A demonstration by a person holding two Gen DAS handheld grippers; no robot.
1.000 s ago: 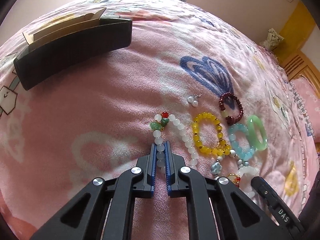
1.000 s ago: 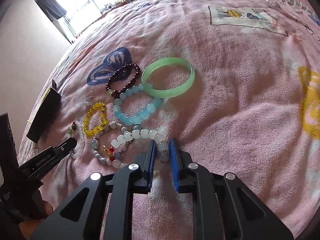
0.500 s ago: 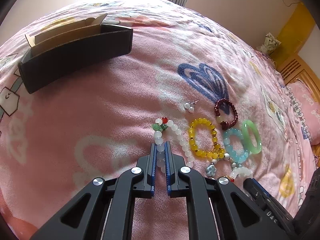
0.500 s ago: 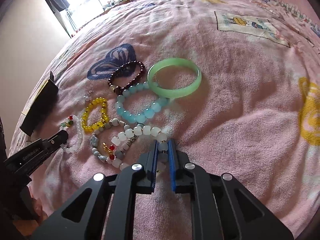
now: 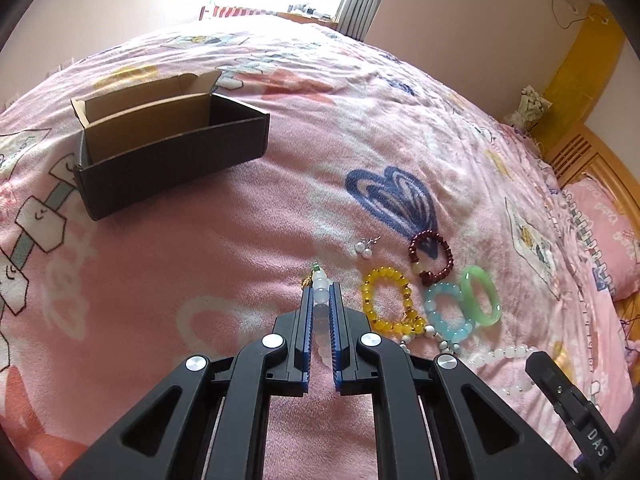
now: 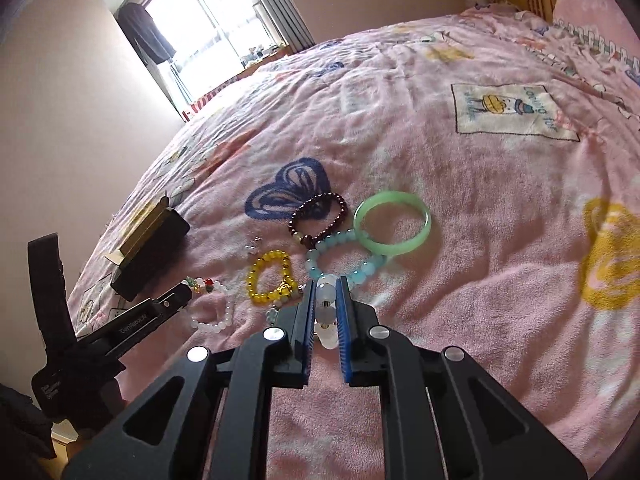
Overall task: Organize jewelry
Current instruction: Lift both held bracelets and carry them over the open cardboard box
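Fingers (image 5: 308, 312) around white beads (image 5: 320, 296)

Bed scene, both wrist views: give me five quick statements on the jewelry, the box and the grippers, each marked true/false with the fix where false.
1. The left gripper is shut on the white bead strand. True.
2. The right gripper is open and holds nothing. False: it is shut on white beads.
3. The yellow bracelet lies inside the box. False: it lies on the pink blanket, apart from the box.
4. The green bangle lies flat on the blanket, beside the light blue bracelet. True.
5. The dark red bracelet is clamped in a gripper. False: it lies loose on the blanket.
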